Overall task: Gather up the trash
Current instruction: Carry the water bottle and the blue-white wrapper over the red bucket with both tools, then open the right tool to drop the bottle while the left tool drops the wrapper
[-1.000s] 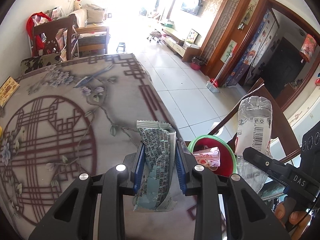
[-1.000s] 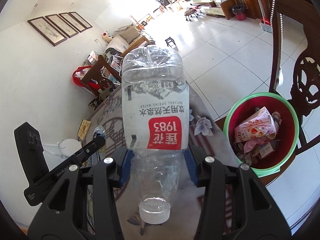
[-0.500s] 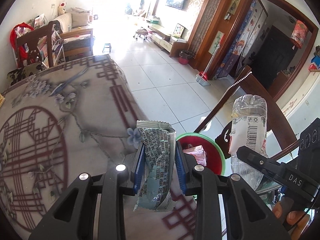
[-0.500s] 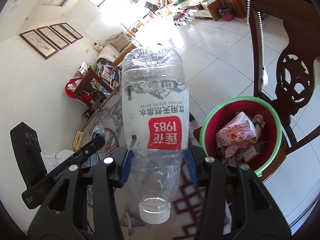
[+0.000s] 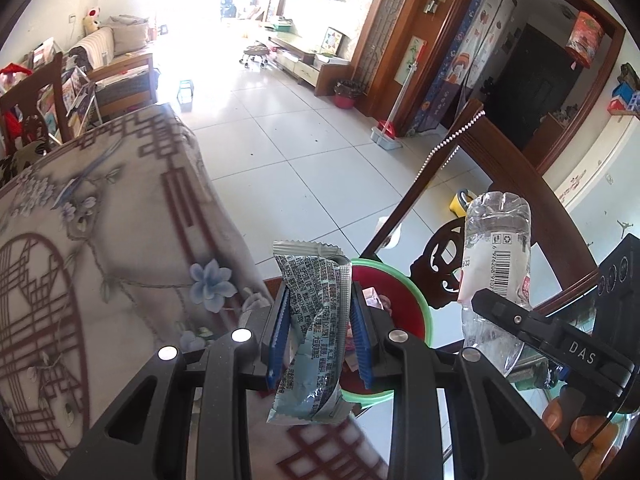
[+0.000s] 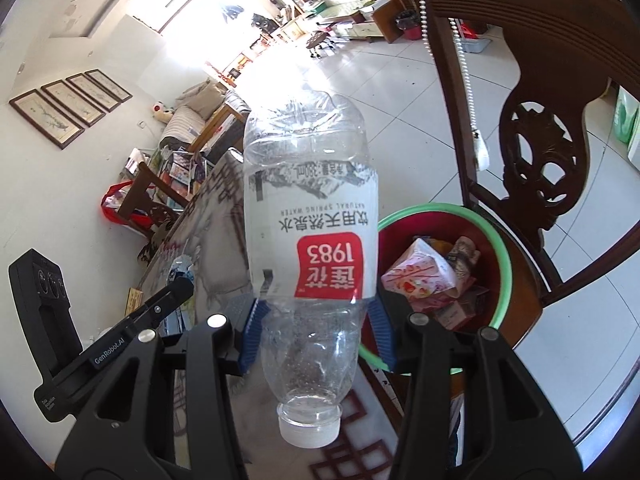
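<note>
Wrapper and bottle, each clamped in a downward-tilted tool, near basin

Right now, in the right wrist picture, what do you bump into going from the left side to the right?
Other black gripper → clear plastic water bottle with a red and white label → red basin with a green rim, holding trash → carved dark wooden chair back.

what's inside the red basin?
In the red basin: a pink carton on crumpled wrappers. The held bottle and right gripper hide its near side.
</note>
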Demonstrator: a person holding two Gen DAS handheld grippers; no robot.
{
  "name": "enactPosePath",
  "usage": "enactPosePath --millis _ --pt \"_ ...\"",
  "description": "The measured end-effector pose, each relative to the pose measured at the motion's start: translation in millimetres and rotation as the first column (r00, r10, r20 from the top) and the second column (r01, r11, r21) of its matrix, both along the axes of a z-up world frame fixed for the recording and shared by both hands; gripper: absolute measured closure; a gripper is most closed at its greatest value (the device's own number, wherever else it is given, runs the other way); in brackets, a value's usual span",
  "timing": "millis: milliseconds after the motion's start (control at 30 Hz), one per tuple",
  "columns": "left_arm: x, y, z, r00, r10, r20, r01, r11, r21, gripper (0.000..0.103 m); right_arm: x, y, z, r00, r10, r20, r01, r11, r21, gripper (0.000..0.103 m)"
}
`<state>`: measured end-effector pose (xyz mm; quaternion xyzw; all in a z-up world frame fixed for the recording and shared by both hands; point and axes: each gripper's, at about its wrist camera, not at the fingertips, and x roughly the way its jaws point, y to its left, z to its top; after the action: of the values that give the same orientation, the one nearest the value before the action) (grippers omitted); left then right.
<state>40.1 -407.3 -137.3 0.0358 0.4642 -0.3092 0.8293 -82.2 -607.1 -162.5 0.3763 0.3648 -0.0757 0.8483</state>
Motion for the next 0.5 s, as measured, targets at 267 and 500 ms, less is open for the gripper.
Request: enactPosePath --millis 267,500 --pt "8.8 -45.5 -25.5 0.997 -0.064 -0.049 0.065 0.998 0.024 0.077 0.5 -24.0 -22.5 0.997 -0.037 -0.068 0.035 0.999 -0.039 0.058" --pt "14.1 -67.0 -49.6 0.991 -0.086 -0.105 0.092 0.994 0.057 0.077 2.0 -39.8 -34.0 0.993 -0.065 -0.099 0.060 0.997 -0.046 0.058"
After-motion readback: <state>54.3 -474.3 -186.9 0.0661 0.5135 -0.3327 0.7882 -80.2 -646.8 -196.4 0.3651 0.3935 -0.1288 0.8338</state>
